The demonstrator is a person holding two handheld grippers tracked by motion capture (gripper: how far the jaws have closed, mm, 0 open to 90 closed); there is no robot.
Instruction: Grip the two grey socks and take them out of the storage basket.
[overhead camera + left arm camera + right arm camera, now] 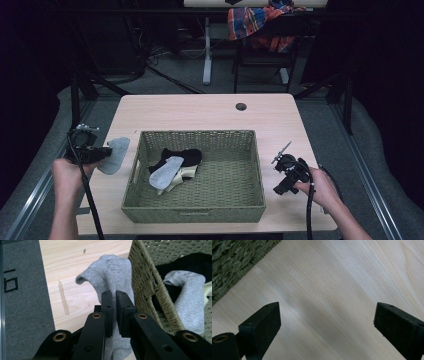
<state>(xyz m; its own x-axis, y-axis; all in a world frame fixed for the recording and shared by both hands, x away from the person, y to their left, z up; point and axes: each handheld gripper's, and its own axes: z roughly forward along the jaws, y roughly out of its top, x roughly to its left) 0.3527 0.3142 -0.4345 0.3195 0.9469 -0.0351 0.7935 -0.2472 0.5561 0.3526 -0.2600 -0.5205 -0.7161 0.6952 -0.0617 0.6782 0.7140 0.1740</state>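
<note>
A grey sock (114, 154) (112, 280) hangs just left of the woven basket (137, 162), with my left gripper (102, 152) (113, 312) shut on it. Its toe end droops over the tabletop beside the basket wall (142, 287). Inside the basket lie a second grey sock (166, 172) (190, 305), a black sock (182, 156) and a cream one (185, 174). My right gripper (281, 172) (325, 320) is open over bare wood right of the basket, nothing between its jaws.
The light wooden table (210, 110) has a round cable hole (241, 106) at the back. Grey carpet (22, 302) borders the left edge. A chair with a plaid cloth (257, 22) stands behind the table.
</note>
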